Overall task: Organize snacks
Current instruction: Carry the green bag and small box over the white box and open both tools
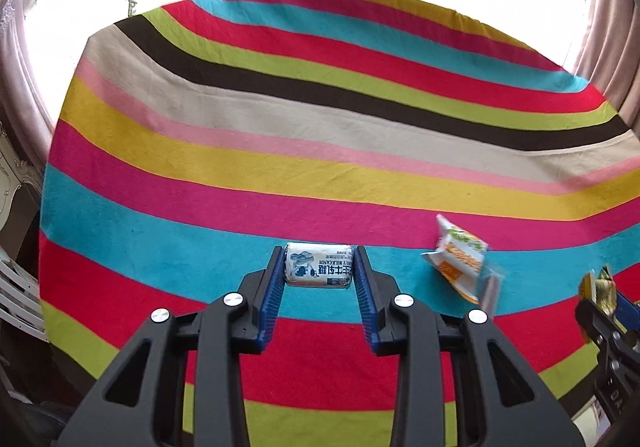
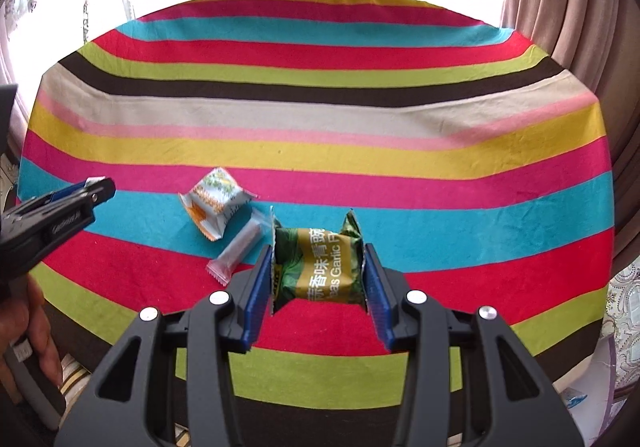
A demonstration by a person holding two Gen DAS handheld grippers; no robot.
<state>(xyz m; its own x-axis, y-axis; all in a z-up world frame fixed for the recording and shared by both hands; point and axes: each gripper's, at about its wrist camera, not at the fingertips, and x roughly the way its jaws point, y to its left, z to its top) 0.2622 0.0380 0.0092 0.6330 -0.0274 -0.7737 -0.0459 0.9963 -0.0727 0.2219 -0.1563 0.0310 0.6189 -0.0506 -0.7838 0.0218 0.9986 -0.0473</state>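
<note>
My left gripper (image 1: 319, 257) is shut on a white milk candy (image 1: 319, 266) with blue print, held above the striped tablecloth (image 1: 320, 135). In the right wrist view my right gripper (image 2: 319, 259) is shut on a green and gold garlic pea packet (image 2: 319, 267), also lifted off the cloth. A white, orange and green snack packet (image 2: 214, 207) lies on the turquoise stripe, and a clear pink-edged stick packet (image 2: 238, 251) lies beside it. The same white and orange packet (image 1: 460, 259) shows right of my left gripper. The left gripper (image 2: 90, 183) enters the right wrist view at the left edge.
The striped tablecloth (image 2: 320, 107) covers a round table. Curtains (image 2: 572, 27) hang at the right and bright windows lie behind. A hand (image 2: 36, 331) holds the left gripper's handle at the lower left. The right gripper's tip with its gold packet (image 1: 600, 291) shows at the left wrist view's right edge.
</note>
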